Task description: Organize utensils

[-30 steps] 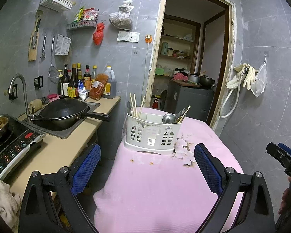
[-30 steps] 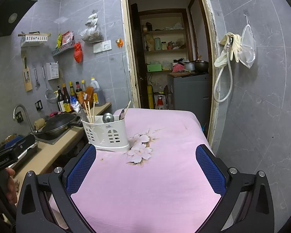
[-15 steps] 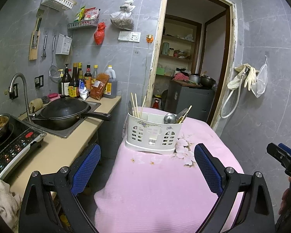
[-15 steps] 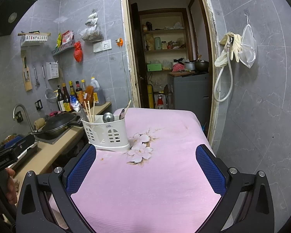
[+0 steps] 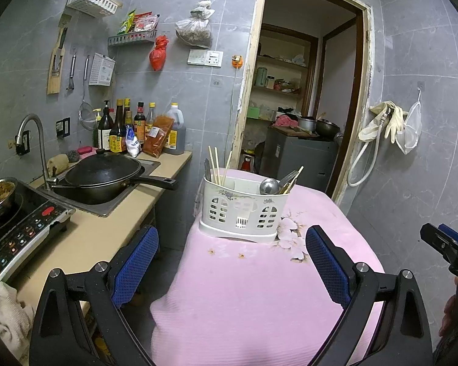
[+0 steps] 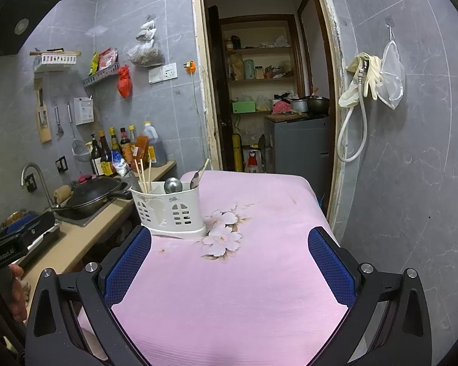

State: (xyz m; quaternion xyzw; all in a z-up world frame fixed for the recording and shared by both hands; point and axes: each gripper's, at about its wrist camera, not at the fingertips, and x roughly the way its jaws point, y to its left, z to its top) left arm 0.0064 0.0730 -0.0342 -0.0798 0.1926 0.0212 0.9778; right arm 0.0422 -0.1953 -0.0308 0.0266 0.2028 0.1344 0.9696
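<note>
A white slotted utensil caddy (image 5: 242,212) (image 6: 171,210) stands on the pink cloth-covered table (image 5: 259,299) (image 6: 238,280), near its far left edge. Chopsticks (image 5: 217,164) (image 6: 144,172) stick up from its left compartment. A metal ladle bowl (image 5: 269,186) (image 6: 173,185) and more utensils (image 5: 291,177) sit to the right. My left gripper (image 5: 232,251) hangs open above the table's near left edge, short of the caddy. My right gripper (image 6: 229,253) is open over the middle of the table, empty.
A counter (image 5: 107,235) runs along the left with a black wok (image 5: 102,170) in the sink, an induction cooker (image 5: 18,228), a tap and bottles (image 5: 137,128). An open doorway (image 5: 302,91) lies behind the table. A hose and gloves (image 6: 363,91) hang on the right wall.
The left wrist view has crept slightly closer to the caddy. The right view is nearly unchanged. Both grippers stay open.
</note>
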